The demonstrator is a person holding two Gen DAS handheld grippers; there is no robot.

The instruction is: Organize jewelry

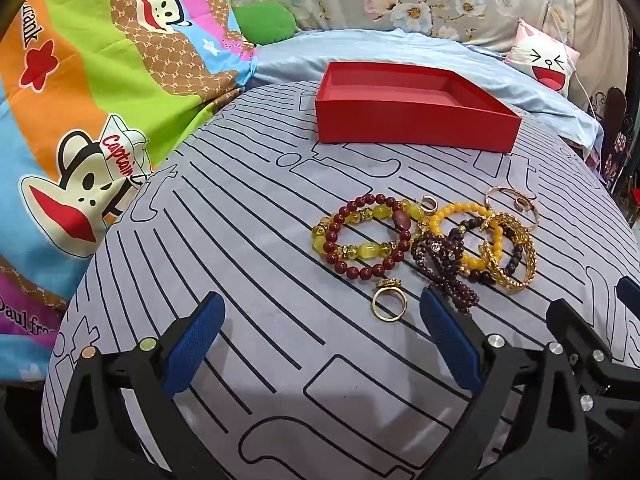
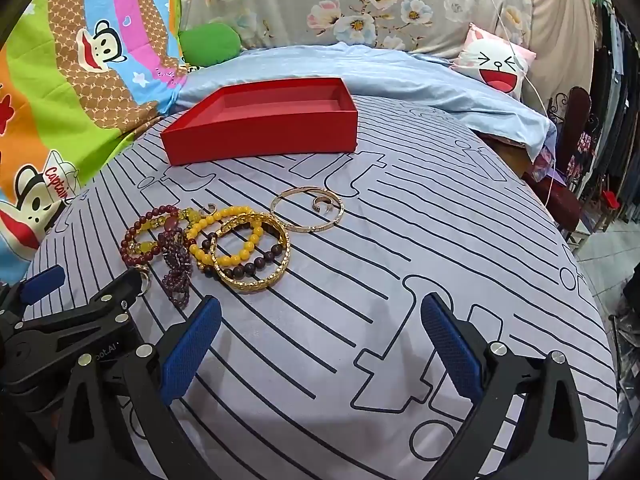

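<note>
While nothing has yet gone in, the red box sits open on the striped bed, apparently ready to receive the pieces. Nearer than the box, the jewelry lies in an overlapping pile, bead bracelets tangled with a gold bangle; a thin bangle lies beside the pile, toward the box. Both the left hand-held gripper and the right hand-held gripper hover with jaws spread wide and empty, short of the pile. A gold ring lies just before the pile; in the right view the left gripper partly hides it.
</note>
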